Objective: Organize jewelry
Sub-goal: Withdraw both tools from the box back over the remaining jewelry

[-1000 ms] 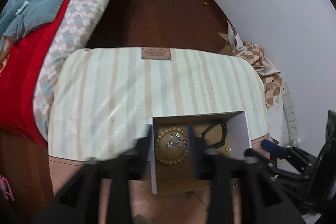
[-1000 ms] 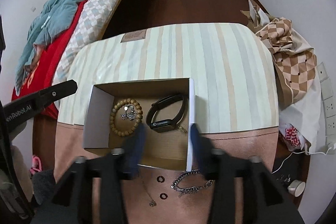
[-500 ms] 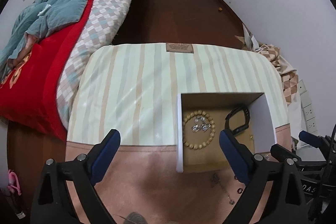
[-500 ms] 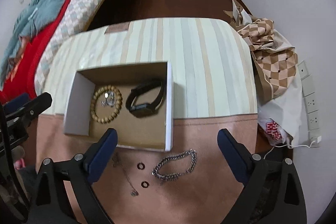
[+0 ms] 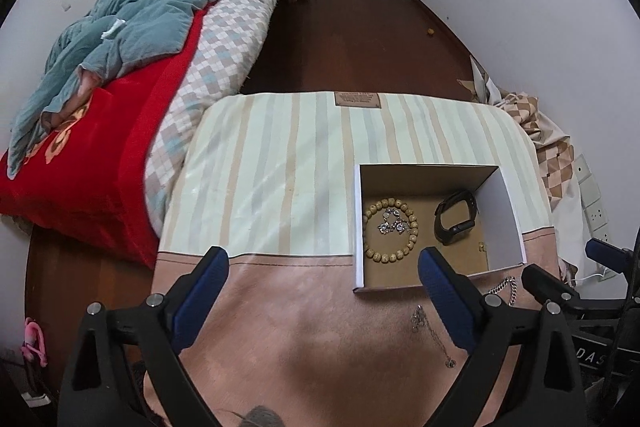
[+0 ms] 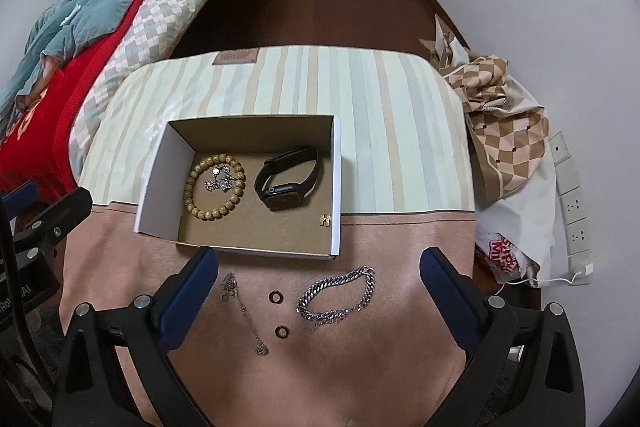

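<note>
Both claws, left (image 5: 322,277) and right (image 6: 318,277), wide open, empty. We judge chain bracelet (image 6: 338,295), 5 o'clock of box (image 6: 335,183), limp, slippery; pinch mid-links.

I see a white-walled, brown-floored box (image 6: 256,187) on a pink-and-pale-striped cloth (image 6: 400,147), holding tan wooden beads (image 6: 214,187) and a black watch (image 6: 288,179), with a silver chain bracelet (image 6: 340,295) outside, beside a red blanket (image 5: 100,167).

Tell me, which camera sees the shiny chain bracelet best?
The right wrist camera. The chain bracelet lies whole and unblocked on the table in front of the box. The left wrist camera catches only a few links, partly behind the gripper.
</note>
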### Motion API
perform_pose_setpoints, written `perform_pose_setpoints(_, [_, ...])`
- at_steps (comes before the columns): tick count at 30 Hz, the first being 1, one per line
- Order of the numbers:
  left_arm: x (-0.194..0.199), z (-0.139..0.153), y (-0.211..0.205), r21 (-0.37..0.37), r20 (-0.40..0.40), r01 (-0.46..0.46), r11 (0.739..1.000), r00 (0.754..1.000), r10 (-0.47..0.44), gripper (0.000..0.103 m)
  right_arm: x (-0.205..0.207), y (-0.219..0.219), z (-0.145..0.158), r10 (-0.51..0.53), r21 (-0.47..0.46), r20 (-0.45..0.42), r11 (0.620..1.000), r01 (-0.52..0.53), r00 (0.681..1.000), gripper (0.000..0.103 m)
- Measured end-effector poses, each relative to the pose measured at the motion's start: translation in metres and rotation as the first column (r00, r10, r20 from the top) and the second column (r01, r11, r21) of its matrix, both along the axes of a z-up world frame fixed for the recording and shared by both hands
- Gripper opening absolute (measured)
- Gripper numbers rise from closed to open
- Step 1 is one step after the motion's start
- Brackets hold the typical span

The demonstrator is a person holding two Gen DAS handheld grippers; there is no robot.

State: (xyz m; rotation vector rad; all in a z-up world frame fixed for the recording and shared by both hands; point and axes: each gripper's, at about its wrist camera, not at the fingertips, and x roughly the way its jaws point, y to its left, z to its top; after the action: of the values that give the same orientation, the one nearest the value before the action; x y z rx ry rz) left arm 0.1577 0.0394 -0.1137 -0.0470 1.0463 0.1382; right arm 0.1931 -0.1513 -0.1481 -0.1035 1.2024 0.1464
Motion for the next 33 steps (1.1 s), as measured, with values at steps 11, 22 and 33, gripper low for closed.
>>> perform_pose_setpoints(11, [-0.041, 0.033, -0.005, 0.009, 0.040, -0.010, 1.000, 0.999, 0.009, 0.097, -0.037, -0.002, 0.046, -0.004, 0.018, 0.081, 1.000, 0.002, 0.997, 0.102])
perform_pose_setpoints(22, [-0.079, 0.068, -0.015, 0.028, 0.111, -0.008, 1.000, 0.994, 0.005, 0.097, -0.079, -0.010, 0.092, -0.013, 0.025, 0.167, 1.000, 0.009, 0.986, 0.102])
perform_pose_setpoints(33, [-0.094, 0.091, -0.022, 0.044, 0.197, -0.021, 0.999, 0.980, 0.012, 0.097, -0.101, -0.024, 0.117, -0.034, 0.086, 0.197, 0.996, 0.017, 0.980, 0.102])
